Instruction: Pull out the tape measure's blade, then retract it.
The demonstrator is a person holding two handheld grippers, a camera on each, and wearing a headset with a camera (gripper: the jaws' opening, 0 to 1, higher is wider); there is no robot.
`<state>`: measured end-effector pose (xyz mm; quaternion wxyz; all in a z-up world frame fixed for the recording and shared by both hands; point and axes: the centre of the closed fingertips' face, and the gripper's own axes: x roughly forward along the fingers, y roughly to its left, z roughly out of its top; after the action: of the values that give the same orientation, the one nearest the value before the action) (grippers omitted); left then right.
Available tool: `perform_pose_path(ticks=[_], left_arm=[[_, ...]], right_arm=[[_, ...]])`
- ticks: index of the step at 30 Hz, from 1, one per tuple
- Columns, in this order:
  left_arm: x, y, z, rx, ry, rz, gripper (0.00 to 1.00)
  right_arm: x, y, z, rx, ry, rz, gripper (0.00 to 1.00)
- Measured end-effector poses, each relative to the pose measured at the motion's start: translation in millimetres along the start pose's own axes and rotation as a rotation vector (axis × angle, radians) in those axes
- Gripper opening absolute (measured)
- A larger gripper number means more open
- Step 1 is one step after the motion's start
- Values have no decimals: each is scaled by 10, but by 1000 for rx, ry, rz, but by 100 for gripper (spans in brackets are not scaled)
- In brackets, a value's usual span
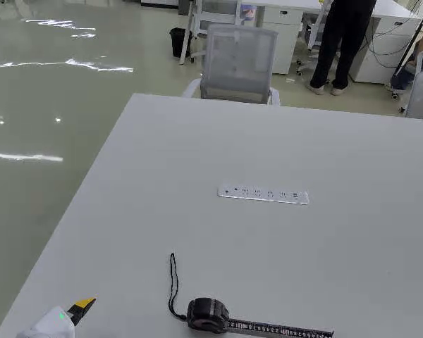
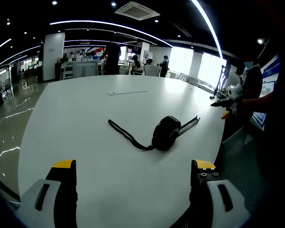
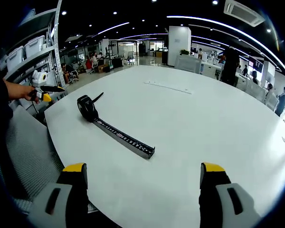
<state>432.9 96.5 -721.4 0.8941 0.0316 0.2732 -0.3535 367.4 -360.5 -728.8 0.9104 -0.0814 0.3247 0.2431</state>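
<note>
By the table edge (image 3: 54,126), tape measure (image 1: 208,315) with blade (image 1: 282,329) out — left gripper (image 2: 134,164), right gripper (image 3: 143,167) both released.

head view: table (image 1: 282,141) is seen from above its near edge | left gripper view: tape measure (image 2: 166,132) is faced low, pretty close | right gripper view: faced from the other side, farther off | shared: tape measure

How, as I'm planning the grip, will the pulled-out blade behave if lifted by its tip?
The blade is a thin strip lying flat on the table, so it would probably sag or kink rather than stay rigid. The bulky round case likely holds most weight and may anchor or drag. Its cord looks limp.
</note>
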Motion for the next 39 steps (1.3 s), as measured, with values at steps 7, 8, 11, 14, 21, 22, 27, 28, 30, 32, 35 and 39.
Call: perform_pose_path(ticks=[7, 8, 11, 14, 21, 22, 27, 28, 30, 32, 35, 39], left_arm=[[-65, 52, -16, -5, 3, 15, 99], [-70, 60, -16, -7, 3, 18, 99], [-80, 73, -26, -12, 5, 23, 99], [-87, 73, -45, -13, 5, 25, 99], [-107, 68, -98, -21, 14, 30, 99], [-111, 88, -123, -21, 27, 43, 99], [-107, 50, -120, -20, 38, 29, 99], [-102, 37, -117, -22, 41, 24, 99], [-91, 9, -97, -11, 49, 21, 99], [-79, -38, -54, -6, 46, 8, 99], [-53, -84, 0, -2, 45, 2, 99], [18, -57, 79, -34, 36, 57, 99]], right_arm=[[-4, -20, -61, 9, 18, 3, 100], [-1, -28, -74, 8, 22, 3, 100], [-8, -26, -57, 4, 19, 5, 100], [-11, -35, -49, 0, 16, 7, 100], [-10, -45, -79, -1, 16, 10, 100], [-14, -41, -78, 1, 16, 10, 100], [-17, -11, -65, -5, 5, 18, 100], [-21, -6, -63, -4, 7, 20, 100], [-17, -12, -89, -1, 11, 23, 100], [-19, -20, -102, -2, 11, 19, 100], [-6, -34, -127, 2, 11, 18, 99], [2, -36, -120, -4, 8, 19, 97]])
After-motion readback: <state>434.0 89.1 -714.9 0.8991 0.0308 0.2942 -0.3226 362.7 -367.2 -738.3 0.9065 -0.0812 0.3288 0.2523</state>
